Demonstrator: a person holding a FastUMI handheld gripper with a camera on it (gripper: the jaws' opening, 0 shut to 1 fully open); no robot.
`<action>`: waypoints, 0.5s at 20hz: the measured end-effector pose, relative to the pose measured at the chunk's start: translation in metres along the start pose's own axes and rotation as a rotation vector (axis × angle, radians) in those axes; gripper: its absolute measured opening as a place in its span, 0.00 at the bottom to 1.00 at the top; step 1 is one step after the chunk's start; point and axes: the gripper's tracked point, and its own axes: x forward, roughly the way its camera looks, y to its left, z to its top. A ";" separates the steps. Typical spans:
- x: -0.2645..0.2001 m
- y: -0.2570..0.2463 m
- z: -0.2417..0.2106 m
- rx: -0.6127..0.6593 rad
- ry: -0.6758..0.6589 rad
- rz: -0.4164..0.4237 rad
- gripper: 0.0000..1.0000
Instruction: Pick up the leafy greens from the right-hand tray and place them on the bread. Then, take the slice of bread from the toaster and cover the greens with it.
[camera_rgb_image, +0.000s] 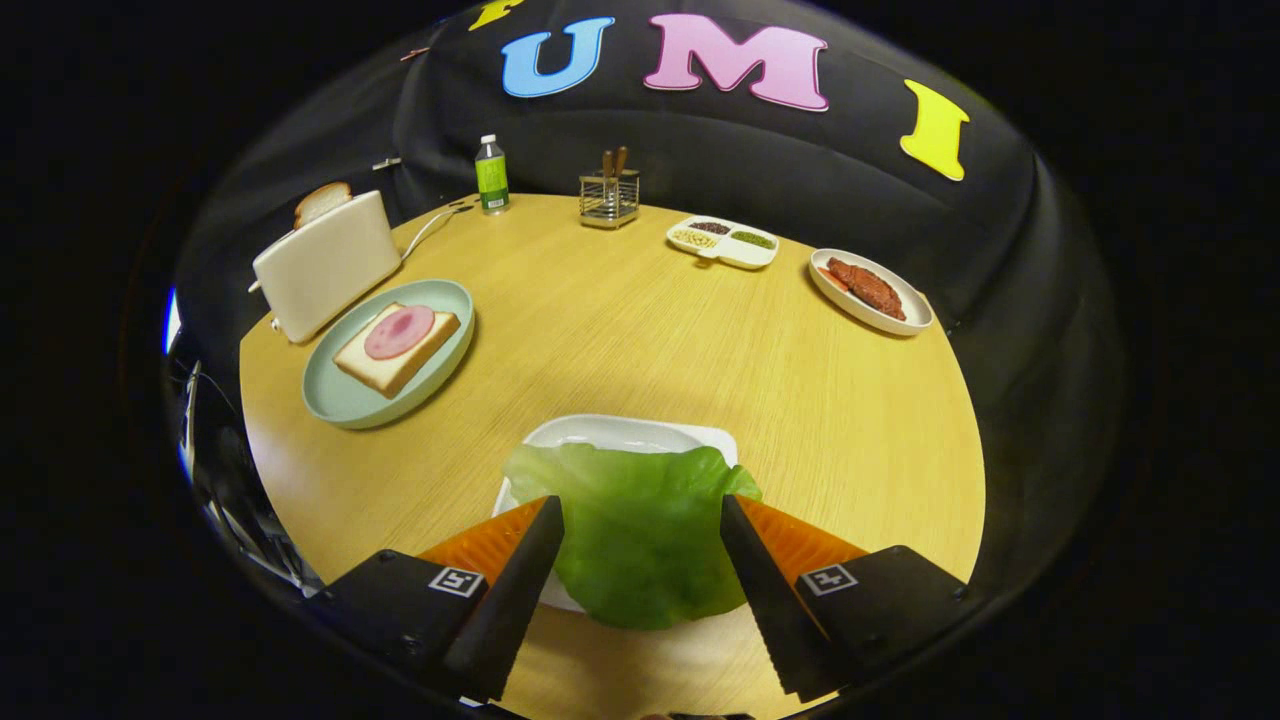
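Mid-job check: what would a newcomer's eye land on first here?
The big green lettuce leaf between the claw's open fingers, over the white tray. Next, beyond them, the bread with ham on the pale plate, beside the toaster holding another bread slice.

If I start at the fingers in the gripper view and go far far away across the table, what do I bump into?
The open fingers with the leafy greens between them, on the white tray → bare wooden table → metal utensil holder at the far edge.
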 end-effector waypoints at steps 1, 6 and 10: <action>0.005 0.003 -0.005 -0.008 0.018 0.011 0.98; 0.016 0.007 -0.012 -0.002 0.051 0.051 0.99; 0.016 0.009 -0.011 0.009 0.060 0.072 0.96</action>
